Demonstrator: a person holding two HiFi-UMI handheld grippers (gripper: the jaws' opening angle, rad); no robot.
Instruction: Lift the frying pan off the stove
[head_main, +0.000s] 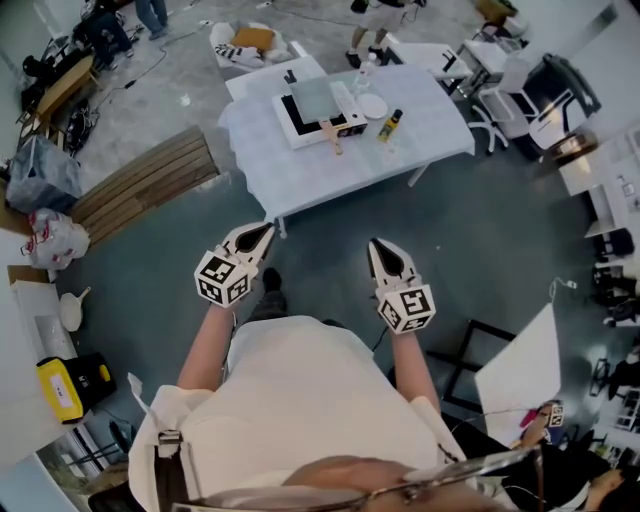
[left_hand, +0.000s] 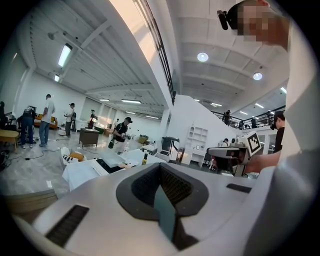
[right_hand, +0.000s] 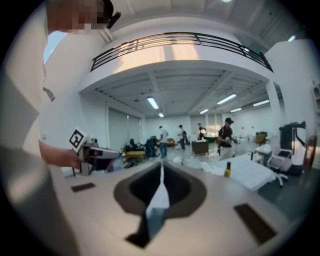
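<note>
Yellow-labelled bottle (head_main: 390, 125) beside stove (head_main: 297, 126)

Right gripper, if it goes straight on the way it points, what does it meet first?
The right gripper has only floor just ahead; farther on, its line probably reaches the near edge of the white-clothed table, though depth is unclear.

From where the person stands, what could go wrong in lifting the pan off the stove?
The bottle stands close to the pan, by its handle; a reaching claw might knock it over. The left claw and right claw are both shut; unless opened first, they may only shove the pan on the stove.
</note>
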